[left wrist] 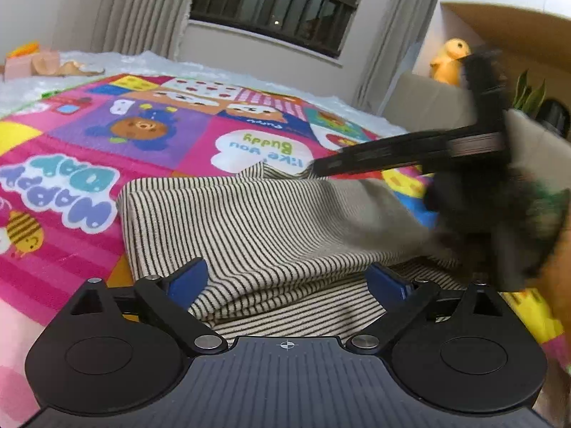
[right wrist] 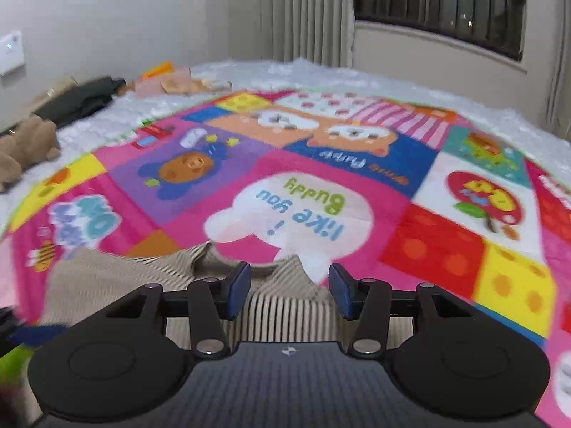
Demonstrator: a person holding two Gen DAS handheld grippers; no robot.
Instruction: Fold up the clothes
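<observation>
Here, the striped garment (left wrist: 249, 221) (cream with thin dark stripes) lies folded in layers on the patchwork play mat (left wrist: 107, 135), at the mat's near edge. The left gripper (left wrist: 287, 280) sits low over the garment's near fold; its blue fingers (left wrist: 187, 281) are spread wide, with cloth between them but not clamped. The right gripper (right wrist: 289, 290) is above the garment's far edge (right wrist: 278, 306), fingers (right wrist: 237, 290) partly open and holding nothing; in the left wrist view it appears blurred. The mat covers a white bed (right wrist: 321, 71). A yellow plush toy (left wrist: 449, 59) sits beyond, near the window (left wrist: 278, 3).
</observation>
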